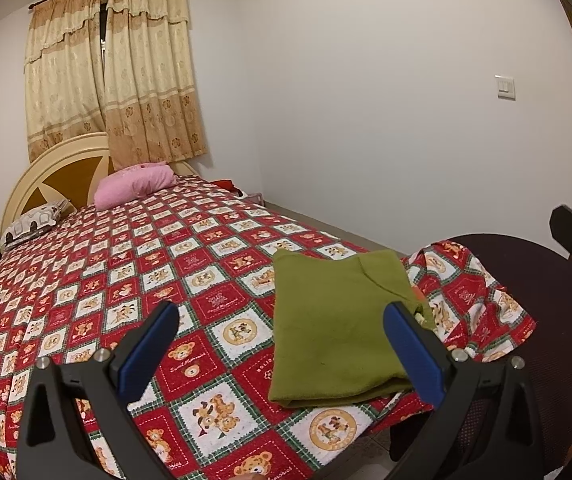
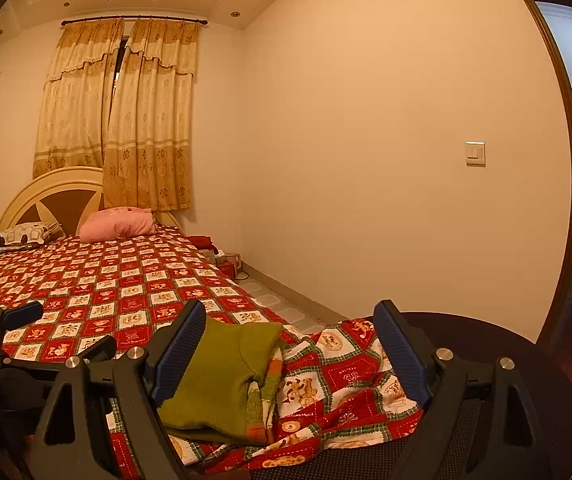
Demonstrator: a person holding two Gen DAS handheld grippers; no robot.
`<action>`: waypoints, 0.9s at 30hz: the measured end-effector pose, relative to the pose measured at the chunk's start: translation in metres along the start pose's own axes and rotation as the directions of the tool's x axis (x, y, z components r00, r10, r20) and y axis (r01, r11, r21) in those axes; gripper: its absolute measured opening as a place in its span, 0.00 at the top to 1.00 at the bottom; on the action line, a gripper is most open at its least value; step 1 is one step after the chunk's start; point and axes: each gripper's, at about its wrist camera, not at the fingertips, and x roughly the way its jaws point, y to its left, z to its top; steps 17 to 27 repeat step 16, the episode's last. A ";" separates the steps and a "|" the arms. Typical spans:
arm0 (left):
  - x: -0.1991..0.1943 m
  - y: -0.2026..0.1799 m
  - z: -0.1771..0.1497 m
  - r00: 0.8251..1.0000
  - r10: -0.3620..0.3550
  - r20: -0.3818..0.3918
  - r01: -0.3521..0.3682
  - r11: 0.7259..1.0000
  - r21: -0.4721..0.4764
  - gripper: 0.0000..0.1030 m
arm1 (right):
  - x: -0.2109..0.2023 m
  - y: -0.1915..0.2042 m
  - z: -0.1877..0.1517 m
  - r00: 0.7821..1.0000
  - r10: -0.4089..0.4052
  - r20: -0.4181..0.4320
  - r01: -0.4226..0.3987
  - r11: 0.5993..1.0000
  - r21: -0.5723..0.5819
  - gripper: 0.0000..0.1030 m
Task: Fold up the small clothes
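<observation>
Blue-padded fingers of the left tool (image 1: 282,320) stand wide apart with nothing between them, hovering above the bed's near end. The right tool (image 2: 290,324) is likewise spread, gripping nothing. Just beyond both lies the folded green garment (image 1: 334,328), flat on the red teddy-bear bedspread (image 1: 126,280) near the bed's right corner. A striped piece shows under its right edge. Far back, a pink pillow (image 1: 134,184) rests against the headboard (image 1: 58,172), under beige curtains (image 1: 126,72).
</observation>
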 end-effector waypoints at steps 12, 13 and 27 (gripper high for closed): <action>0.005 0.005 -0.001 0.999 -0.031 -0.023 0.030 0.999 -0.022 0.00 | 0.001 0.000 -0.001 1.000 -0.001 -0.005 0.001 1.000 -0.001 0.16; 0.005 0.006 -0.001 0.999 -0.026 -0.023 0.025 0.999 -0.020 0.00 | 0.001 0.000 -0.001 1.000 -0.002 -0.005 0.002 1.000 -0.001 0.16; 0.011 0.012 -0.001 0.999 -0.010 -0.037 0.009 1.000 -0.026 0.00 | 0.004 -0.003 -0.003 1.000 -0.015 -0.012 0.015 1.000 0.000 0.16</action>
